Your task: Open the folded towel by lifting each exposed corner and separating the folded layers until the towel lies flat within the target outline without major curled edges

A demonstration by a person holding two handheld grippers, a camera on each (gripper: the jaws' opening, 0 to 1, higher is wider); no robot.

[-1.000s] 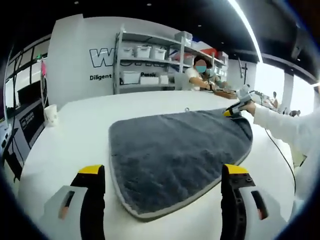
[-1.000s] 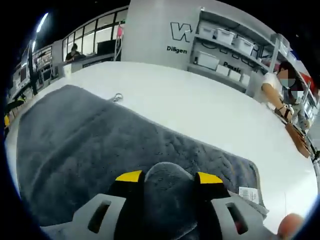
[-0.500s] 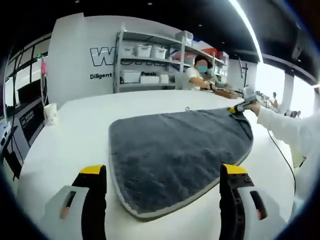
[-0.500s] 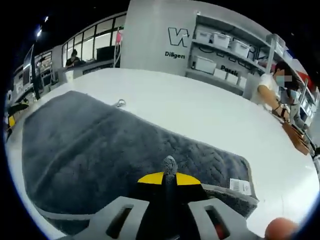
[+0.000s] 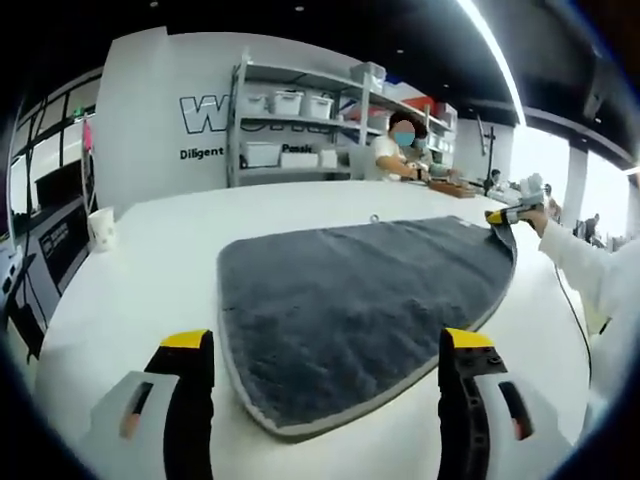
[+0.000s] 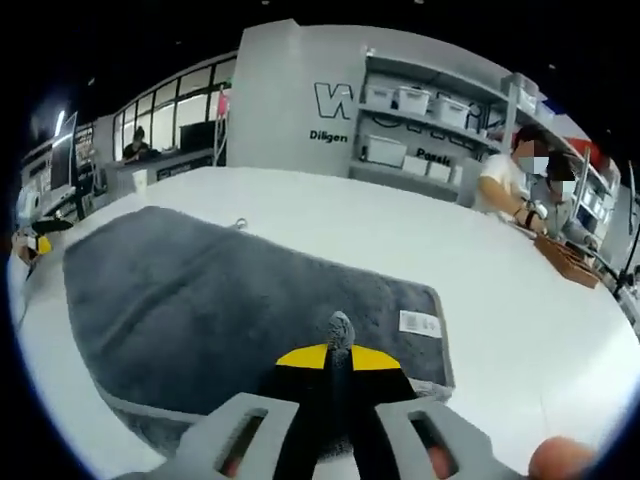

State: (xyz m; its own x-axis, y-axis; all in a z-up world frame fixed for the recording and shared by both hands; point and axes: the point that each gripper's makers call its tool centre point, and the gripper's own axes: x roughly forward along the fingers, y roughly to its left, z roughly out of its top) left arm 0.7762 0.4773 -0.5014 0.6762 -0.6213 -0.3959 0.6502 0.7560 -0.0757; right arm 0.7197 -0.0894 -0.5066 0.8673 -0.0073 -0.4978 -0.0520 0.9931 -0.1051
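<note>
Left gripper view has your left gripper hovering with jaws spread wide over the near edge of the table, the towel's rounded corner lying between them, untouched. Your right gripper is clamped on a pinch of towel at its far edge, near the white tag. That gripper also shows at the towel's far corner, with a cup by the table's left edge.
</note>
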